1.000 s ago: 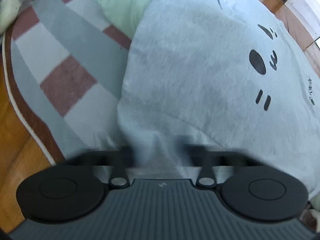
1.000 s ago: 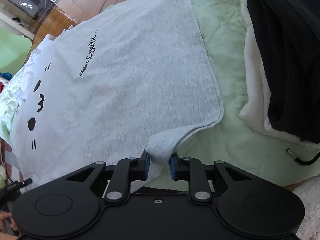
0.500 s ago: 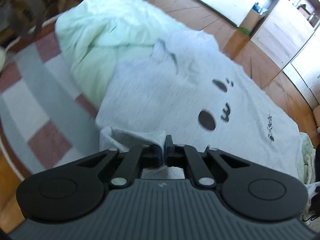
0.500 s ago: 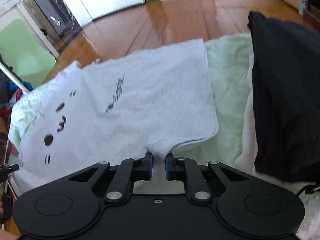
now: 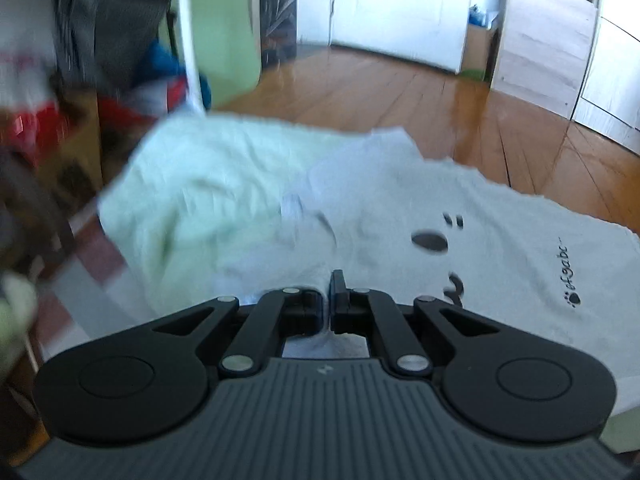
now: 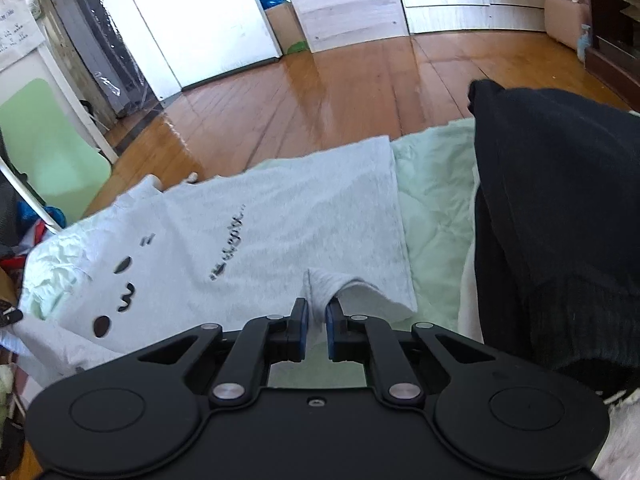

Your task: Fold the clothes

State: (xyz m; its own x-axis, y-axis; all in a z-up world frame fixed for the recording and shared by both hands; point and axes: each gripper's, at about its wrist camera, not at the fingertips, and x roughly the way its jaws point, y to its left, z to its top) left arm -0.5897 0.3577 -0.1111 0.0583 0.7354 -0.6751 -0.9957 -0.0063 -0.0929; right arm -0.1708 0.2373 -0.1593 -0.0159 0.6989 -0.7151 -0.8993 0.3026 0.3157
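Both hand-held grippers, left (image 5: 331, 300) and right (image 6: 316, 330), now higher, each clamping one grey T-shirt (image 6: 280, 240).

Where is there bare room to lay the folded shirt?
Bare green quilt shows between the grey T-shirt and the black garment, and left of the shirt. The right side is crowded; wooden floor lies beyond.

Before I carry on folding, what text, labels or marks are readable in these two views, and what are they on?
"efgabc" with trailing dots, after a small paw mark: printed in black on the light grey cat-face T-shirt, in the left wrist view.
The same print in the right wrist view: too blurred to read.
White paper sheet on the wall, top left: writing too small to read.
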